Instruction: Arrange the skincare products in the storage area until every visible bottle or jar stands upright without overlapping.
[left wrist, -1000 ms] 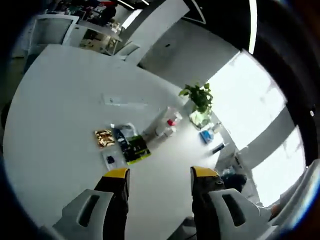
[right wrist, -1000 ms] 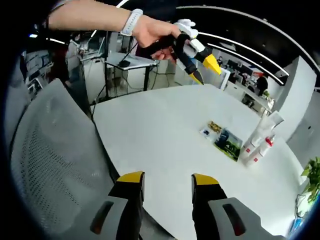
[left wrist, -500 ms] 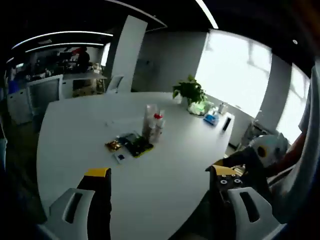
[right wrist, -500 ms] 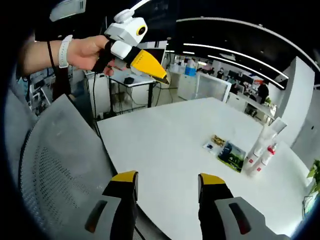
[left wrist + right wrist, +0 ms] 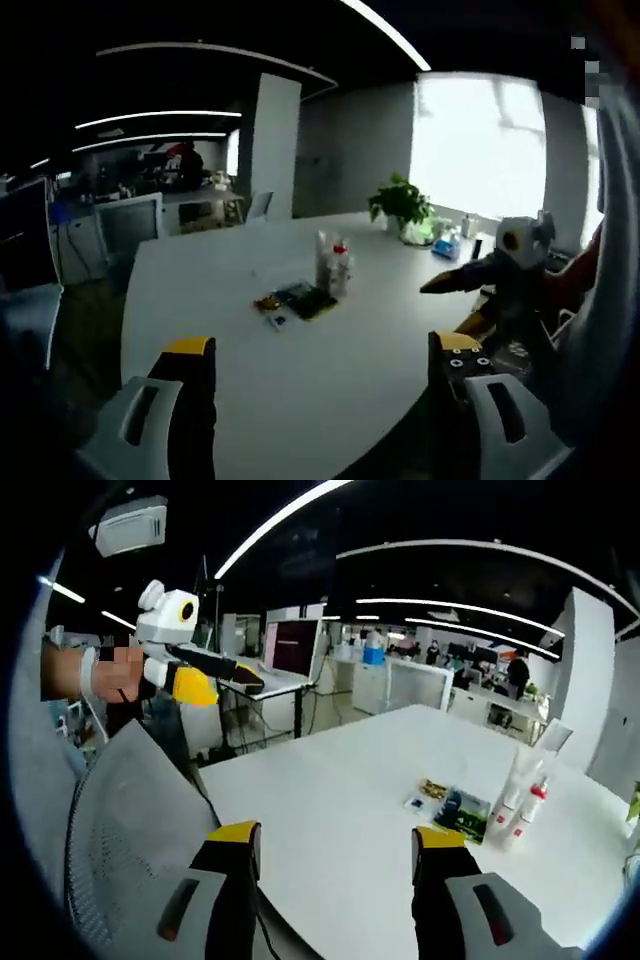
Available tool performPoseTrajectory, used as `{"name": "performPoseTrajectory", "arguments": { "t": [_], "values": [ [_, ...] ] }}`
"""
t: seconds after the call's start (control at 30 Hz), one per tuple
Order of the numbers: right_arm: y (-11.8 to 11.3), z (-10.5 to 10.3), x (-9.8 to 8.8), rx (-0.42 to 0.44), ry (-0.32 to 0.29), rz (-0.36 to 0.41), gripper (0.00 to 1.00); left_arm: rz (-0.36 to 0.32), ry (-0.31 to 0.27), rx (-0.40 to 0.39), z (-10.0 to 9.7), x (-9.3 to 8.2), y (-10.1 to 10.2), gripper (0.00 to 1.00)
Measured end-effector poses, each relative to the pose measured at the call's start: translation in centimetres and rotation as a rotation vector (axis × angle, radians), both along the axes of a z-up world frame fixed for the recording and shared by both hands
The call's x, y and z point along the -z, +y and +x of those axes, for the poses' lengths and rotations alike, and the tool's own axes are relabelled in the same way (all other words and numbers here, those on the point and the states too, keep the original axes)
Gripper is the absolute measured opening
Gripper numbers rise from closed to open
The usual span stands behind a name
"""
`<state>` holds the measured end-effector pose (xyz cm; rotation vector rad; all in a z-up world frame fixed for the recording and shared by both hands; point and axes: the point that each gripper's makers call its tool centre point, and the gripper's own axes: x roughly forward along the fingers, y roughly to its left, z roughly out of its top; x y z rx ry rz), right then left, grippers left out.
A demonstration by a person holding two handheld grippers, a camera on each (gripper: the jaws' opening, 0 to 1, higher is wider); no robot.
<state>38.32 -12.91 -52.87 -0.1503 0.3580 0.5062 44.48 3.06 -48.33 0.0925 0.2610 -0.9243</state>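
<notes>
you are holding your left gripper (image 5: 320, 350) and right gripper (image 5: 340, 838) above the white table (image 5: 330, 370), jaws spread wide and gripping nothing. the skincare bottles (image 5: 518, 795) are standing upright far ahead of the jaws, just beside the flat packets (image 5: 450, 805).

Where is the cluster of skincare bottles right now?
The skincare bottles stand far right on the white table in the right gripper view, beside flat packets; in the left gripper view, mid-table before the potted plant.
</notes>
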Motion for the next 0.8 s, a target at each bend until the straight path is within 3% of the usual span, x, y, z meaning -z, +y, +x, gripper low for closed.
{"name": "performPoseTrajectory", "arguments": {
  "t": [0.2,0.33,0.53,0.8],
  "values": [
    [0.6,0.5,-1.8,0.008,-0.056,0.067,0.81,-0.013,-0.079,-0.031,-0.5,1.1,1.1,0.99],
    [1.8,0.5,-2.2,-0.008,-0.075,0.103,0.98,-0.007,-0.12,-0.046,-0.9,1.5,1.3,0.99],
    [3.1,0.0,-1.9,-0.043,-0.067,0.08,0.99,-0.004,-0.118,-0.055,-1.3,2.3,0.7,0.99],
    [4.3,0.8,-1.3,-0.083,-0.067,0.009,0.99,-0.016,-0.157,-0.125,0.4,2.1,1.7,0.99]
  ]
}}
